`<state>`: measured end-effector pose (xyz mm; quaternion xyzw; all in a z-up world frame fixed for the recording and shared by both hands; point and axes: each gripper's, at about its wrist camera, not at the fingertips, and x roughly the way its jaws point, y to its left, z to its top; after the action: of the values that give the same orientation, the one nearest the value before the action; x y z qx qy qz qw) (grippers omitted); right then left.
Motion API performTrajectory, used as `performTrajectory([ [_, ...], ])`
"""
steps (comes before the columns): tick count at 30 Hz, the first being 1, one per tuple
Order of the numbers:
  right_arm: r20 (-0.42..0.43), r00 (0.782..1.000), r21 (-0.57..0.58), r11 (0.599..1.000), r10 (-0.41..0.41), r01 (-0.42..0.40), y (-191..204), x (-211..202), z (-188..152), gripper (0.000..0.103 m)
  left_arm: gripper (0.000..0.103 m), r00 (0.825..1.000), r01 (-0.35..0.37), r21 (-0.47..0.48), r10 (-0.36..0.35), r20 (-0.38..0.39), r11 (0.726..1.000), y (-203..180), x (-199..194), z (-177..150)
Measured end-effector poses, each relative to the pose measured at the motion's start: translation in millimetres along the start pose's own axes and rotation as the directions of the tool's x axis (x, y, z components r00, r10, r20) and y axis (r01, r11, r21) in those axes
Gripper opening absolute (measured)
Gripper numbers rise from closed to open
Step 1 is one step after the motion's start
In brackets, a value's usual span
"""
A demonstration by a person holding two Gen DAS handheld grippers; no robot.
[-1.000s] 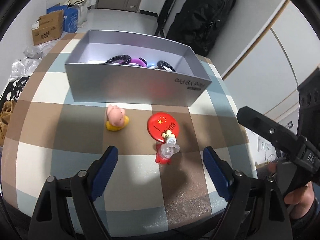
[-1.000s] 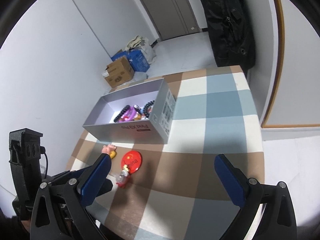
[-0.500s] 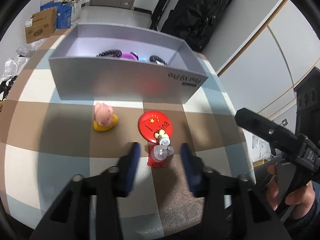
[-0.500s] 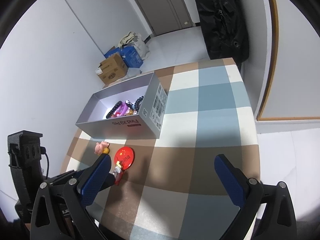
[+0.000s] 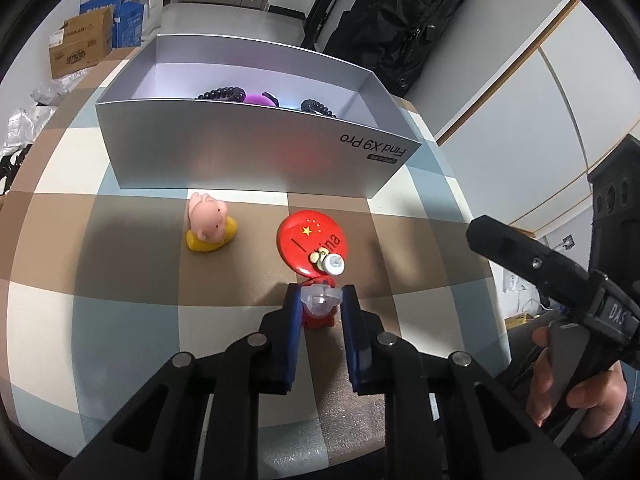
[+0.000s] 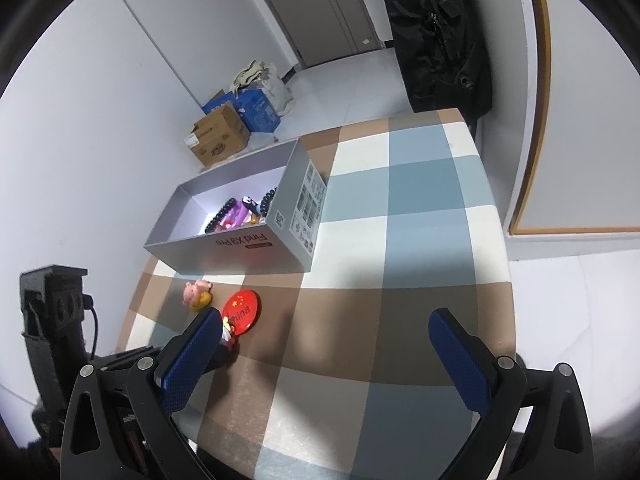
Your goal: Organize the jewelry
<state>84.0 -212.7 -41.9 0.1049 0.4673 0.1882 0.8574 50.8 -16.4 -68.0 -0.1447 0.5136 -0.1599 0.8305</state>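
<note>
A small red figure charm with a clear dome (image 5: 318, 314) stands on the checked tablecloth, and my left gripper (image 5: 320, 300) is shut on it, blue pads pressing both sides. Just beyond it lies a round red badge (image 5: 306, 234) with a tiny bottle-shaped charm (image 5: 332, 264) on its near edge. A pink pig figure (image 5: 208, 224) sits to the left. Behind them is an open silver box (image 5: 256, 160) holding dark bead bracelets (image 5: 224, 94) and a purple piece. My right gripper (image 6: 324, 320) hovers open over the cloth, with nothing between its fingers.
The table's right edge (image 6: 500, 240) drops to the floor. Cardboard and blue boxes (image 6: 218, 136) stand on the floor past the silver box. A black backpack (image 5: 396, 20) leans beyond the table's far end. A hand (image 5: 560, 380) grips the right tool.
My left gripper's jaws went from wide open to shut on the red figure charm. The right gripper stayed open and in place.
</note>
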Motion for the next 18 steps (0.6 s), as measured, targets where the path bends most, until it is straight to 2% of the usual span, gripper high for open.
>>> performTrajectory([
  [10, -0.006, 0.999, 0.007, 0.999, -0.049, 0.049, -2.3, 2.5, -1.0, 0.103, 0.014, 0.999, 0.0, 0.042, 0.002, -0.039, 0.999, -9.5, 1.5, -2.0],
  [14, -0.005, 0.998, 0.004, 0.998, -0.057, 0.057, -0.9, 1.9, -1.4, 0.103, 0.014, 1.0, 0.006, 0.049, -0.005, -0.018, 0.999, -9.0, -6.6, 2.0],
  [18, -0.055, 0.994, -0.011, 0.996, -0.094, 0.093, 1.0, 9.7, -4.3, 0.103, 0.014, 0.999, 0.01, 0.037, -0.011, 0.034, 0.999, 1.7, -23.4, 8.7],
])
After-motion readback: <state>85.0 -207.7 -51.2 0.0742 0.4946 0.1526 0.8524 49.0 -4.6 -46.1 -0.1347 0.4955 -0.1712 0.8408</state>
